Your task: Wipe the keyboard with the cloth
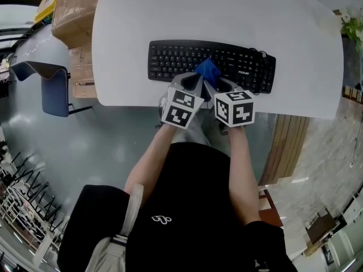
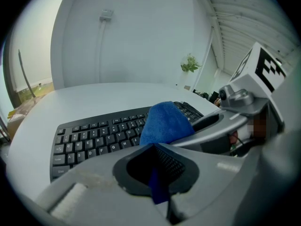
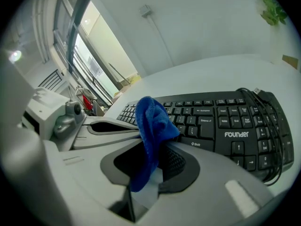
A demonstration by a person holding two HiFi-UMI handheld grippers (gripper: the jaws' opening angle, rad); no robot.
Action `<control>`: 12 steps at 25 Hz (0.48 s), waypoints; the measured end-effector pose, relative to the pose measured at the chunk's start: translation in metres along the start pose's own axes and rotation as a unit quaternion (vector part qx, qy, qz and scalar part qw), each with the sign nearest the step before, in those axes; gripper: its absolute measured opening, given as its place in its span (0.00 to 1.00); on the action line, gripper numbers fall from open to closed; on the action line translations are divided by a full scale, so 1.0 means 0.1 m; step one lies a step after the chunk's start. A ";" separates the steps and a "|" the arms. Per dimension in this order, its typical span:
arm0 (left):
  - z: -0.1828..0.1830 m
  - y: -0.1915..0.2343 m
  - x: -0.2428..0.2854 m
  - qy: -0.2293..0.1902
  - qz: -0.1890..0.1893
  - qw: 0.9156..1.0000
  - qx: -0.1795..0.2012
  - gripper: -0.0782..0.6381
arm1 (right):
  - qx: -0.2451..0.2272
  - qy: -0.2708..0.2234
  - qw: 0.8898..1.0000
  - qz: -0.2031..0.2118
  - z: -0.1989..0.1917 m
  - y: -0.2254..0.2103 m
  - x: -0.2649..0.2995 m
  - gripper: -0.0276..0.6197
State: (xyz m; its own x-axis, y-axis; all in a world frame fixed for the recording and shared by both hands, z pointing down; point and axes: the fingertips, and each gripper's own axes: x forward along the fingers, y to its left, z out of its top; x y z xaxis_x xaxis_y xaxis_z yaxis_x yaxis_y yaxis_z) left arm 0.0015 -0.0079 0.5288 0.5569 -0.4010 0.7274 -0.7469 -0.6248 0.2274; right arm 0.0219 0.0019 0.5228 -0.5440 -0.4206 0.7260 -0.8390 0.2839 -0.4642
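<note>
The blue cloth point(image 1: 207, 71) is bunched over the middle front keys of the black Founder keyboard point(image 1: 170, 61). The left gripper point(image 1: 196, 81) and right gripper point(image 1: 215, 86) each clench it, side by side, at the white table's point(image 1: 238, 16) near edge

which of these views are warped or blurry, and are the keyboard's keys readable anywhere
Head view: fisheye bows the table edge, keyboard sharp but keys tiny. Left gripper view: dark round vignette, soft foreground, key legends faint. Right gripper view: keyboard print crisp, window at left washed out.
</note>
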 end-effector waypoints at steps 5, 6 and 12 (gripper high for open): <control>0.02 -0.08 0.05 0.003 -0.001 1.000 0.005 0.09 | 0.007 -0.005 1.000 0.001 -0.01 -0.07 -0.07 0.19; 0.03 -0.10 0.06 0.004 -0.001 1.000 0.005 0.09 | 0.007 -0.005 1.000 0.001 -0.02 -0.09 -0.08 0.19; 0.10 -0.22 0.13 0.005 -0.007 1.000 0.015 0.09 | 0.013 -0.009 1.000 -0.002 -0.03 -0.21 -0.17 0.19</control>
State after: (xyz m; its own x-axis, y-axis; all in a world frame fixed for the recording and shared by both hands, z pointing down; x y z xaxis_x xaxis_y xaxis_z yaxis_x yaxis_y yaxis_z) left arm 0.0289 -0.0056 0.5268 0.5628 -0.3853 0.7313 -0.7281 -0.6500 0.2178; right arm 0.0484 0.0059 0.5218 -0.5411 -0.4376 0.7181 -0.8407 0.2606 -0.4747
